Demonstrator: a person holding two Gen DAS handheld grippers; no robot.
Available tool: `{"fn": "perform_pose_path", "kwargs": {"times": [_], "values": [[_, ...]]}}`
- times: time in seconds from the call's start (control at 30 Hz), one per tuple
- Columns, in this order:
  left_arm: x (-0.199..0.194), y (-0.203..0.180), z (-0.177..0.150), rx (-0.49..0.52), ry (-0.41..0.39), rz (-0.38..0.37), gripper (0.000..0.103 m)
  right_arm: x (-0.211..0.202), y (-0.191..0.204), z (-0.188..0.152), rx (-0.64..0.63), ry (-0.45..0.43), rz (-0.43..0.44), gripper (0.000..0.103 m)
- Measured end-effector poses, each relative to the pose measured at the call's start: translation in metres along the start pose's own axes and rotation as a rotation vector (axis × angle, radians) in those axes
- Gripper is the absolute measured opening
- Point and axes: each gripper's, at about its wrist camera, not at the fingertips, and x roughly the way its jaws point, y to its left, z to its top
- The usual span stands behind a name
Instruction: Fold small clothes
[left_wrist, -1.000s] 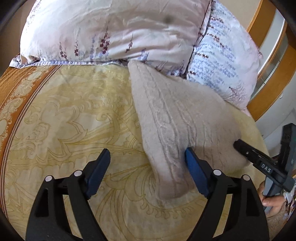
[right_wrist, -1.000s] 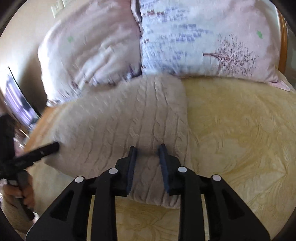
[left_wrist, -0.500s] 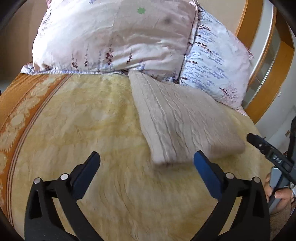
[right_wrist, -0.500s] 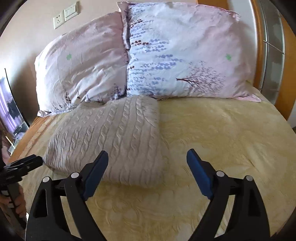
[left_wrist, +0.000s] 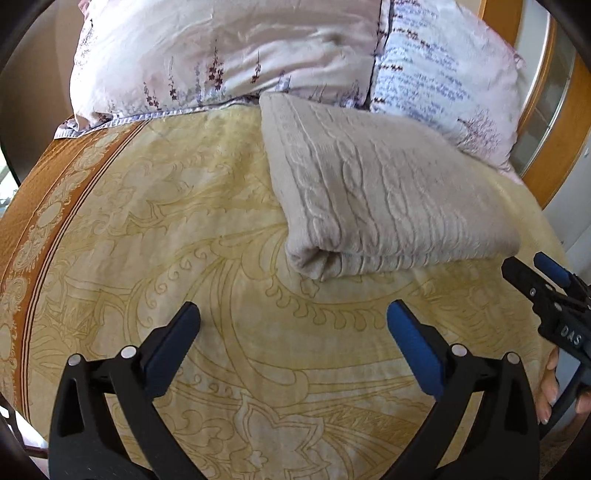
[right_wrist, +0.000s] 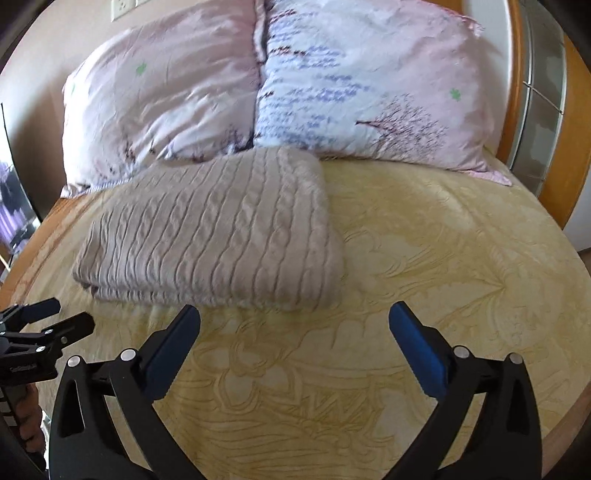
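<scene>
A folded beige cable-knit sweater (left_wrist: 384, 195) lies flat on the yellow patterned bedspread (left_wrist: 184, 229), its far edge against the pillows. It also shows in the right wrist view (right_wrist: 221, 232). My left gripper (left_wrist: 291, 325) is open and empty, a little short of the sweater's near corner. My right gripper (right_wrist: 293, 325) is open and empty, just short of the sweater's near edge. The right gripper also shows at the right edge of the left wrist view (left_wrist: 543, 273), and the left gripper at the left edge of the right wrist view (right_wrist: 51, 317).
Two floral pillows (right_wrist: 166, 96) (right_wrist: 362, 85) lean against the headboard behind the sweater. A wooden bed frame (right_wrist: 576, 155) runs along the right. The bedspread has an orange border (left_wrist: 44, 192) on the left side. A wall socket (right_wrist: 123, 5) is above the pillows.
The right gripper was shut on the sweater's edge a second ago and has let go. Both grippers have pulled back from the sweater, which now lies folded and free.
</scene>
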Motion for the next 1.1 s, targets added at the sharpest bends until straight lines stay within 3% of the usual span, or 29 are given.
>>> {"fn": "perform_pose_path", "kwargs": {"times": [0.5, 1.1], "values": [[0.013, -0.016, 0.005, 0.056, 0.042, 0.105, 0.101, 0.026, 0.016, -0.008, -0.036, 0.125, -0.031, 0.102], [0.015, -0.017, 0.005, 0.051, 0.041, 0.112, 0.101, 0.026, 0.016, -0.008, -0.041, 0.126, -0.037, 0.102]]}}
